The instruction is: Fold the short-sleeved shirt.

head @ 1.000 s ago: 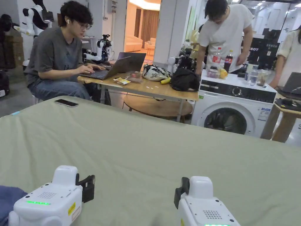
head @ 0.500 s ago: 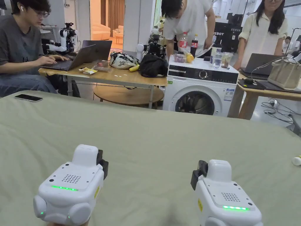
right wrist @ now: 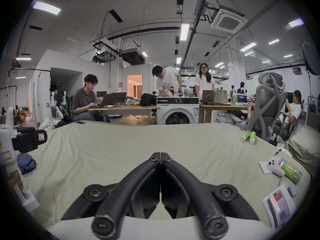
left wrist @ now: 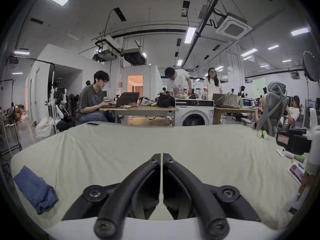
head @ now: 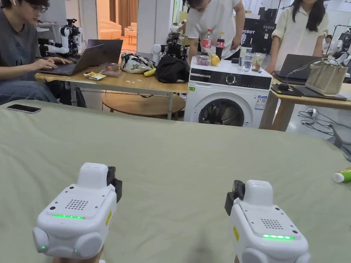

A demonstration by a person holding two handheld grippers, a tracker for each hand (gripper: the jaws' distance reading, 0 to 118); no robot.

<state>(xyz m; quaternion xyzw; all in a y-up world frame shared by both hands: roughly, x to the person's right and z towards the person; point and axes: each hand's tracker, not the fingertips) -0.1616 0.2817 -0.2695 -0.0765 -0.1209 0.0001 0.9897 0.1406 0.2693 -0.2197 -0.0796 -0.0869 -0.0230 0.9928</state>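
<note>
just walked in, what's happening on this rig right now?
A person holds the left gripper and the right gripper low over the green-covered table, side by side. Both have their jaws closed on nothing. The blue shirt lies bunched up at the table's left edge, apart from both grippers, so folding has not started.

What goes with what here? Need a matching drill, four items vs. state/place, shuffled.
1 blue garment
2 phone
3 left gripper
4 green bottles

A far-left corner of the bed
B jaws together, holding nothing
C crumpled at the bed's left edge
D lying side by side at the far-right edge

Pairs: 1-C, 2-A, 3-B, 4-D
</note>
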